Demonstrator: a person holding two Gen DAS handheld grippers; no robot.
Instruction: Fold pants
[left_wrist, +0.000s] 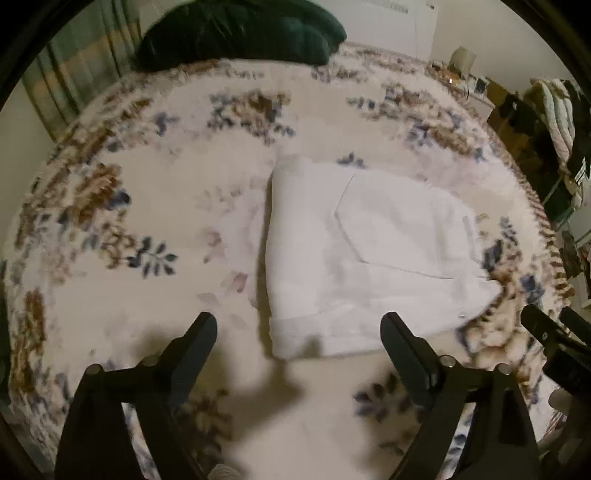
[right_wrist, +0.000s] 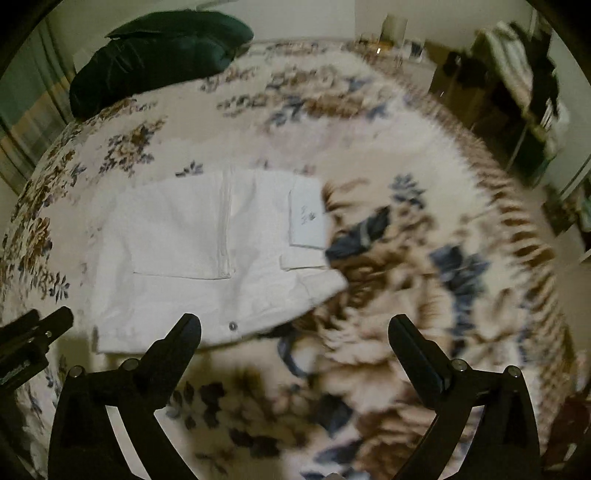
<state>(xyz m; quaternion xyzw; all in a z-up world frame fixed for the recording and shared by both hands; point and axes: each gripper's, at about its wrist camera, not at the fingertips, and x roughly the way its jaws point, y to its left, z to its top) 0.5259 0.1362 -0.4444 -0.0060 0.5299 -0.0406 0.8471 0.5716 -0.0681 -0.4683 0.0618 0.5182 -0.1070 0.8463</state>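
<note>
White pants (left_wrist: 369, 258) lie folded into a compact rectangle on the floral blanket (left_wrist: 147, 206), back pocket facing up. In the right wrist view the pants (right_wrist: 207, 258) sit to the left, with a label and a metal button showing. My left gripper (left_wrist: 299, 325) is open and empty, just in front of the pants' near edge. My right gripper (right_wrist: 295, 328) is open and empty, over the blanket (right_wrist: 406, 295) to the right of the pants. Each gripper shows at the edge of the other's view: the right one (left_wrist: 554, 332) and the left one (right_wrist: 33, 332).
A dark green cushion (left_wrist: 240, 33) lies at the bed's far end and shows in the right wrist view too (right_wrist: 155, 55). Cluttered shelves and hanging clothes (left_wrist: 546, 110) stand past the bed's right edge. Curtains (left_wrist: 74, 74) hang at the far left.
</note>
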